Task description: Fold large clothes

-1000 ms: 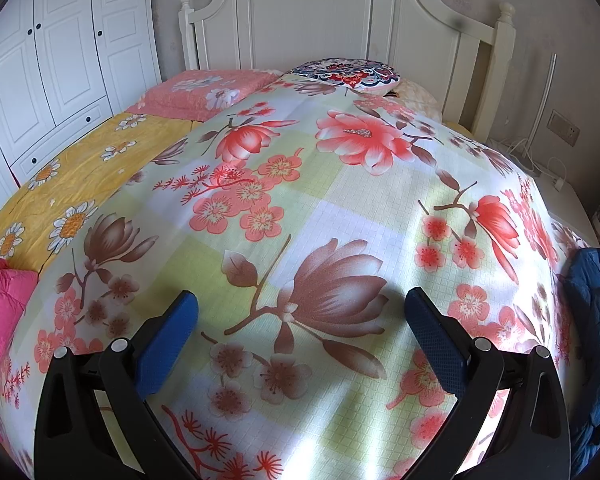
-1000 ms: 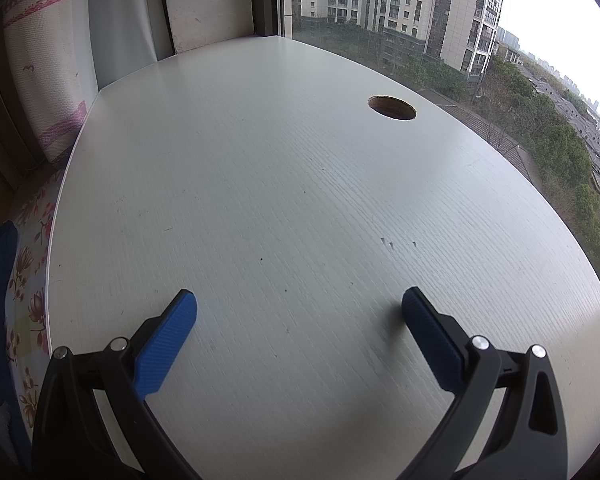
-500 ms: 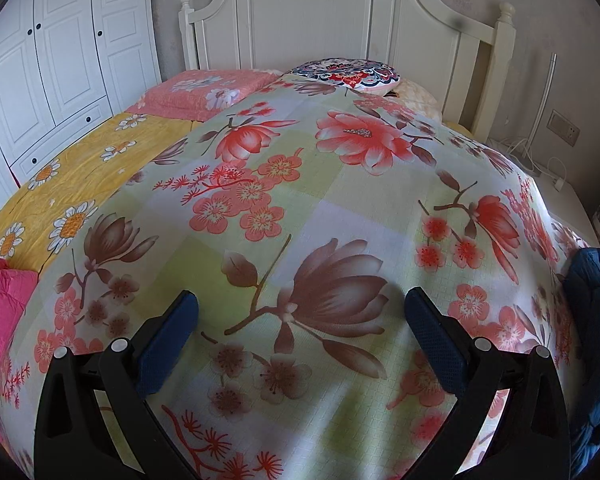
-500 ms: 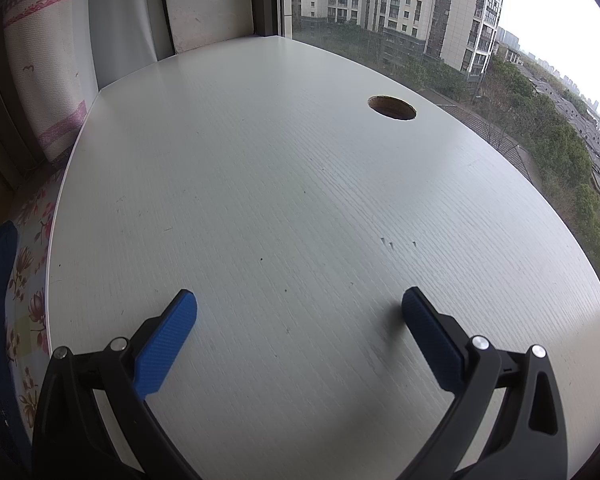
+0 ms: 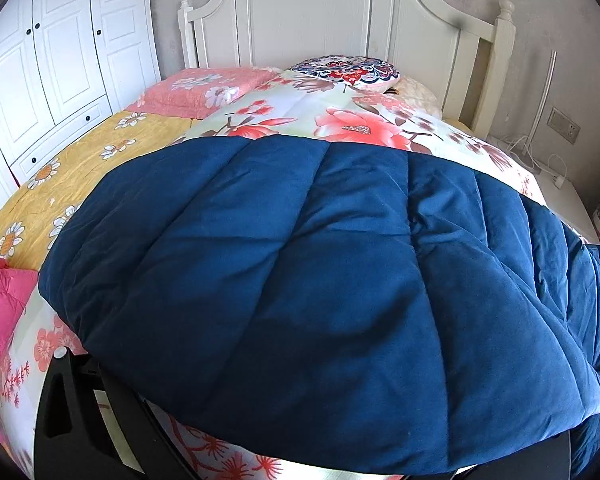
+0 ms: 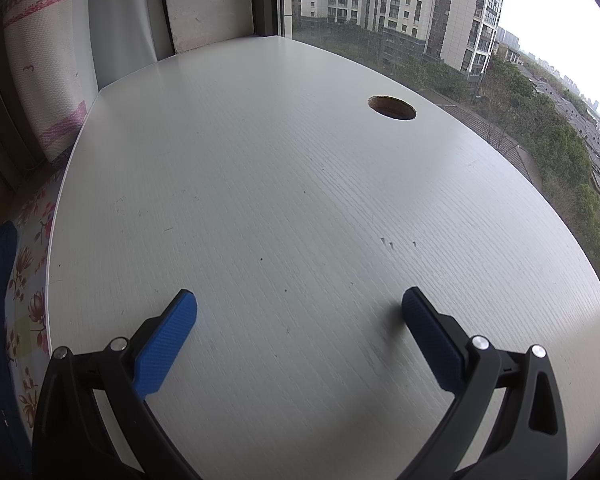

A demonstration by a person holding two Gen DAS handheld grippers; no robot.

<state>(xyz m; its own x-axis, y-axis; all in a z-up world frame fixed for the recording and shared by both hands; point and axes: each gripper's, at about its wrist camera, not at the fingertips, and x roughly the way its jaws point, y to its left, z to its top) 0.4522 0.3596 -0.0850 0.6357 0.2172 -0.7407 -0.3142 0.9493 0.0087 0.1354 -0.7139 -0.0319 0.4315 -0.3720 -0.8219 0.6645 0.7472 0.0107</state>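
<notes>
Left wrist view: a large navy quilted garment (image 5: 300, 280) lies spread across a floral bedspread (image 5: 364, 120), covering most of the frame and draped over the left gripper (image 5: 300, 456); only part of its black frame shows at lower left, so whether its fingers are spread or pinching cannot be told; the bed probably serves as a broad flat surface for folding; behind stand a white headboard (image 5: 320, 12), a pink pillow (image 5: 204, 88) and a patterned cushion (image 5: 344, 70). Right wrist view: the right gripper (image 6: 300, 316) hovers with blue fingers (image 6: 168, 344) spread wide and empty over a bare white desk (image 6: 280, 180) by a window, seemingly parked; only a sliver of navy cloth shows at the far left edge, so this view reveals the idle gripper but almost nothing of the garment.
</notes>
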